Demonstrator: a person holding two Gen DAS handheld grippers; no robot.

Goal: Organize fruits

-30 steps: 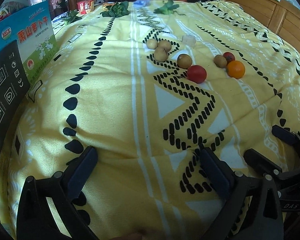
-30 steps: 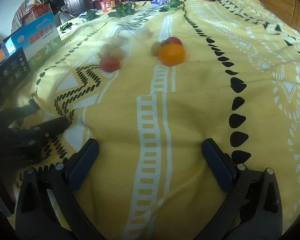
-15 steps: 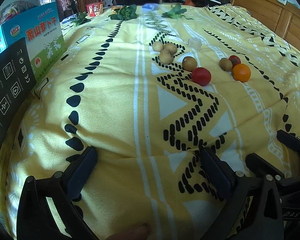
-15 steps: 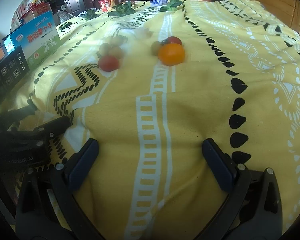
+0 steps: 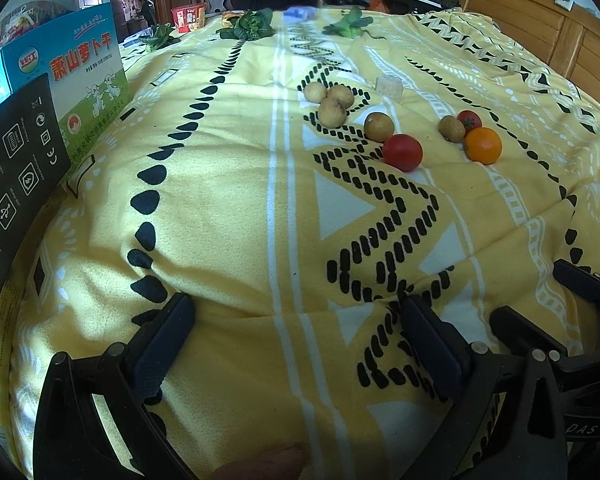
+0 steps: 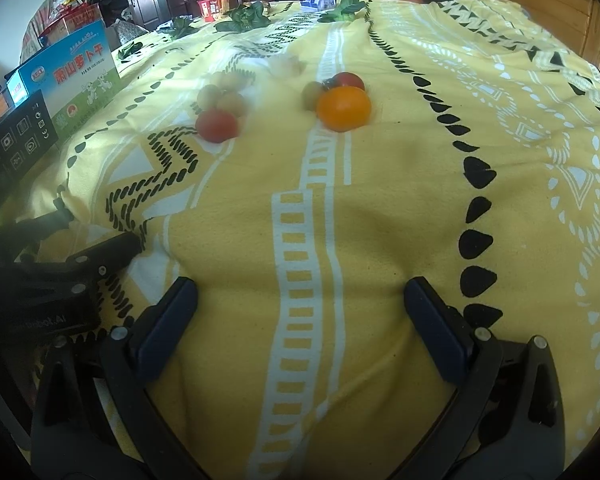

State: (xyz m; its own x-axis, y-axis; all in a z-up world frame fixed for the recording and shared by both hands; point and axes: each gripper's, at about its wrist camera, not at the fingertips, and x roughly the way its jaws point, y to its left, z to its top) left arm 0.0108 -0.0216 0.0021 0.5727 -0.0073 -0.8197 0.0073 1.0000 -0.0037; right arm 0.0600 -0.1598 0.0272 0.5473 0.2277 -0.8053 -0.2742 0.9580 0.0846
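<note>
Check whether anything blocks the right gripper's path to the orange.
Nothing visible does. The right gripper is open and faces the orange across bare yellow blanket. A red tomato and a brown fruit sit just behind the orange, not in front.

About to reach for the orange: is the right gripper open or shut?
Open. In the right wrist view, the right gripper has its two fingers spread wide apart with only the yellow blanket showing between them, short of the orange.

My fingers: dark blue pads on black frames. Blanket: yellow, with white stripes and black zigzag dots. Fruits: one orange, red tomato, tan-brown longans. Box: blue, green.
</note>
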